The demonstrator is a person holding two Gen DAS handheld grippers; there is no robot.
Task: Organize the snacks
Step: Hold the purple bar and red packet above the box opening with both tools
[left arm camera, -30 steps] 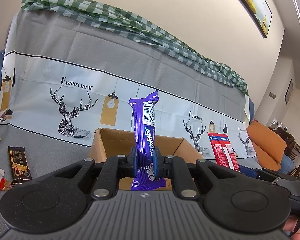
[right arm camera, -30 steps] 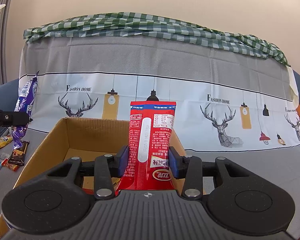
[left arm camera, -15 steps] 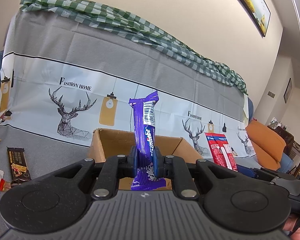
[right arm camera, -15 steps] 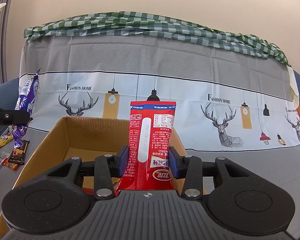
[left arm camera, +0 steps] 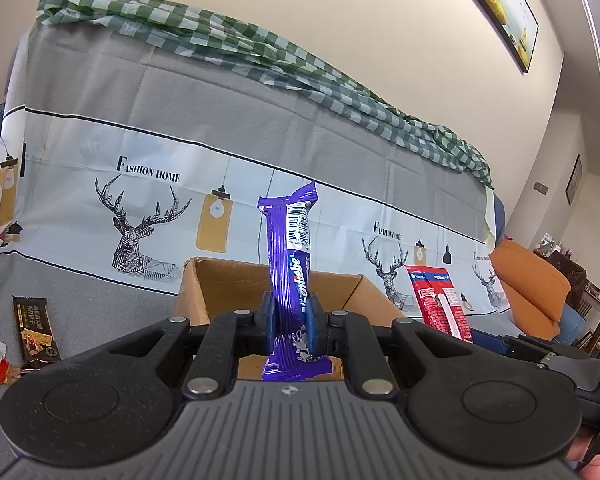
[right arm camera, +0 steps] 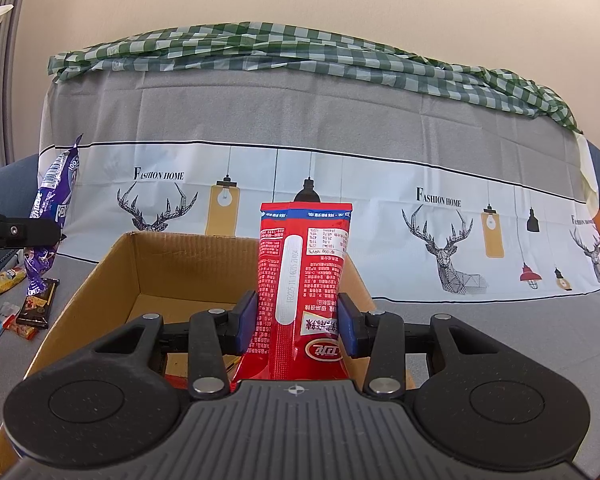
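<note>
My left gripper (left arm camera: 290,326) is shut on a purple snack bar (left arm camera: 290,264) and holds it upright over the open cardboard box (left arm camera: 220,288). My right gripper (right arm camera: 298,324) is shut on a red snack packet (right arm camera: 302,280), upright over the same box (right arm camera: 172,272). The red packet also shows at the right of the left wrist view (left arm camera: 440,304). The purple bar shows at the left of the right wrist view (right arm camera: 54,184), held in the left gripper's fingers (right arm camera: 20,232).
Loose snacks lie on the grey cloth left of the box: a dark brown bar (left arm camera: 34,330), a yellow packet (right arm camera: 4,282), and small wrappers (right arm camera: 20,324). A cloth-covered sofa back (right arm camera: 300,120) rises behind the box. An orange cushion (left arm camera: 532,288) sits far right.
The left wrist view has shifted slightly, so the scene sits a little lower and further left. The right gripper and its packet have barely moved. Both grips are unchanged.
</note>
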